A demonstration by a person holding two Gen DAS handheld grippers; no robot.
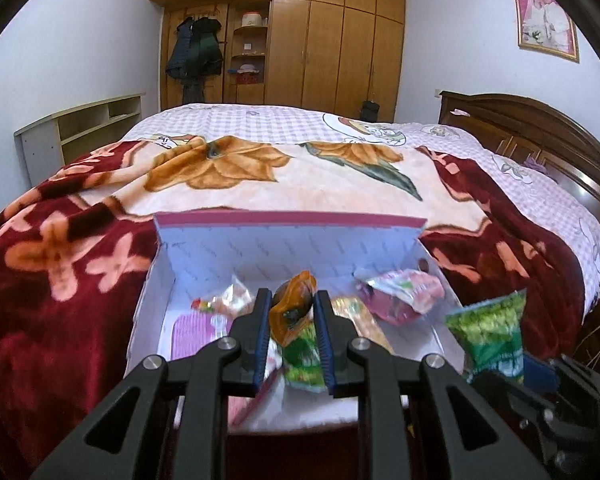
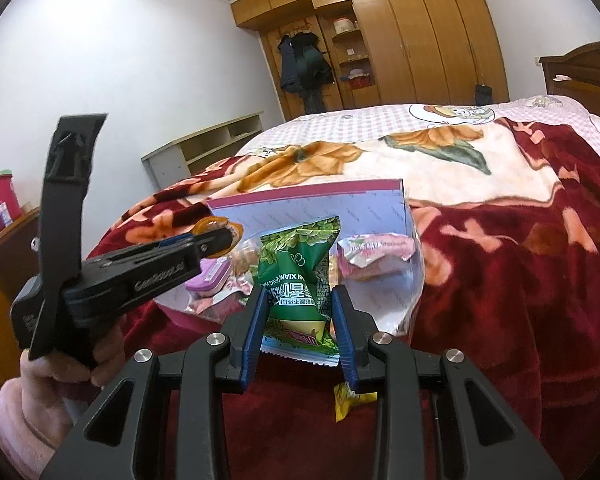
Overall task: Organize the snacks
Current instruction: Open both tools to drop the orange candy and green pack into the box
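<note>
A white box (image 1: pixel 204 256) with a pink rim lies open on the bed blanket. It holds a pink packet (image 1: pixel 400 292), a clear sweets packet (image 1: pixel 220 304) and a purple tin (image 1: pixel 192 332). My left gripper (image 1: pixel 292 296) hangs over the box, shut on an orange-brown snack packet (image 1: pixel 294 308). Green wrapping shows below it between the fingers; I cannot tell whether it is a separate packet. My right gripper (image 2: pixel 299 292) is shut on a green snack packet (image 2: pixel 296 276), upright just before the box's near right side (image 2: pixel 416 280). The right wrist view shows the left gripper (image 2: pixel 216 238) from the side.
A small yellow packet (image 2: pixel 348 396) lies on the red blanket (image 2: pixel 500 280) under my right gripper. A hand in a pink sleeve (image 2: pixel 24 412) holds the left gripper. The bed has a wooden headboard (image 1: pixel 540 128) at the right, with a wardrobe (image 1: pixel 320 40) and a low shelf (image 1: pixel 80 124) behind it.
</note>
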